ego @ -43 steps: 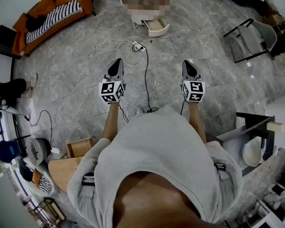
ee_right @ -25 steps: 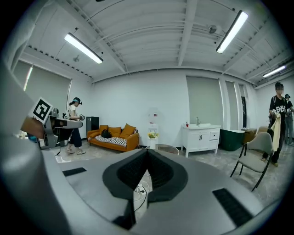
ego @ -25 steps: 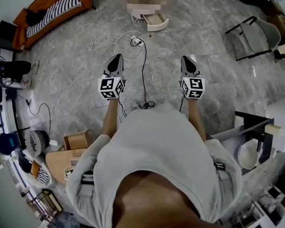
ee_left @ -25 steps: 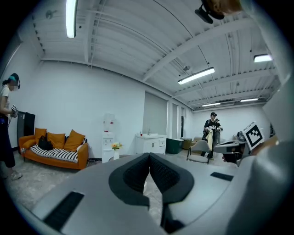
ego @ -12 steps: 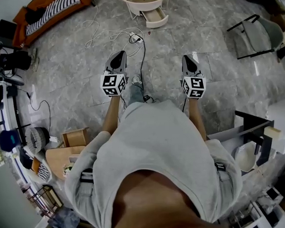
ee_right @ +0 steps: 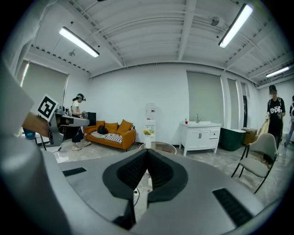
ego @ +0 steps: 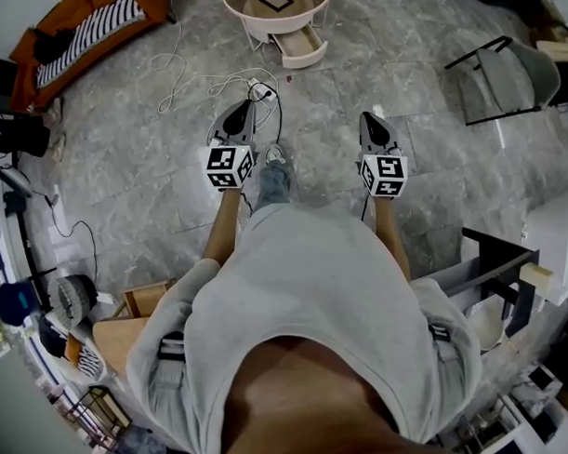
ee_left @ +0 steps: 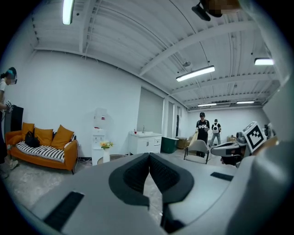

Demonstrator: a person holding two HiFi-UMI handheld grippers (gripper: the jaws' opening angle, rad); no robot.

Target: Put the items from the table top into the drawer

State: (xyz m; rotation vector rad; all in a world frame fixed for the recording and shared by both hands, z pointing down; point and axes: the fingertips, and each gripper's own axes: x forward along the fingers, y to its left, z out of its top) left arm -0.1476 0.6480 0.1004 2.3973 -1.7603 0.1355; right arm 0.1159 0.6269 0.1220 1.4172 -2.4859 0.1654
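Observation:
A round white table [ego: 243, 17] stands at the top of the head view, its drawer [ego: 301, 51] pulled open toward me. On its top lies a black square item [ego: 273, 0]. Both grippers are held out over the floor, well short of the table. My left gripper [ego: 243, 108] has its jaws shut with nothing between them, and its pads meet at the tip in the left gripper view [ee_left: 149, 155]. My right gripper [ego: 370, 119] is shut and empty as well [ee_right: 147, 150]. A vase of flowers [ee_right: 148, 133] shows on the table ahead.
White cables and a power strip [ego: 261, 88] lie on the grey floor between me and the table. An orange sofa [ego: 86, 24] stands at the upper left, a chair [ego: 503, 71] at the upper right. A white cabinet [ee_right: 200, 135] and two standing people [ee_left: 202, 128] are farther off.
The table and its open drawer have come further into view at the top as I walk toward them. Both grippers have moved forward, still shut.

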